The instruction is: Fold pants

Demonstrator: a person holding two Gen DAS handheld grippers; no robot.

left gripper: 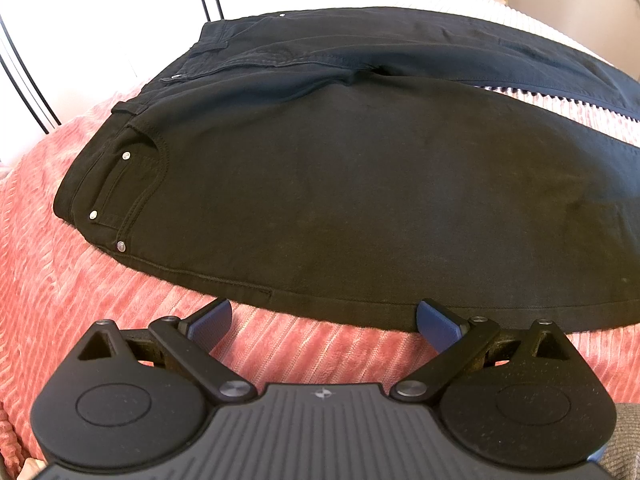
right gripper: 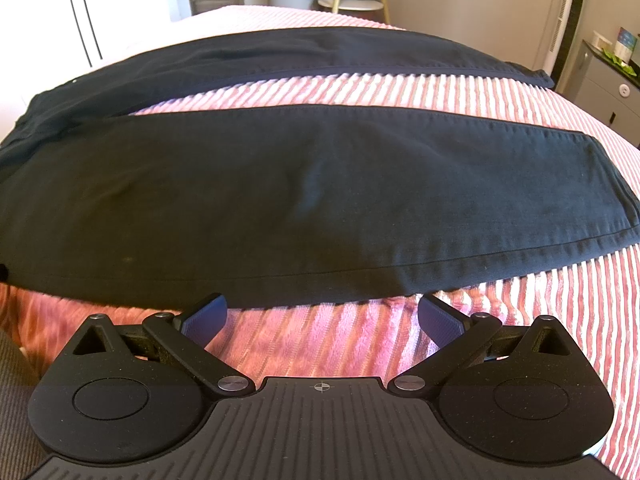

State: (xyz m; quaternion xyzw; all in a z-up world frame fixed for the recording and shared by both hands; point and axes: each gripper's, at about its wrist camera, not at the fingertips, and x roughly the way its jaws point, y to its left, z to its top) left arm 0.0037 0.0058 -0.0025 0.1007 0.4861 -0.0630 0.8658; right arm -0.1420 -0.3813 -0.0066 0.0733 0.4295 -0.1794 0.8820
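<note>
Currently | black denim pants [left gripper: 320, 184] flat on pink ribbed bedspread [left gripper: 100, 312], legs apart | left claw [left gripper: 323, 320], right claw [right gripper: 323, 316] wide, empty, just beside near hem | risk: pinching one layer only, fold skews

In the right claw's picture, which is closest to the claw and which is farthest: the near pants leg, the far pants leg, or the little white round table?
1. Near pants leg: just ahead of the right claw.
2. Far pants leg: across a blanket strip.
3. White round table: beyond the bed.
</note>
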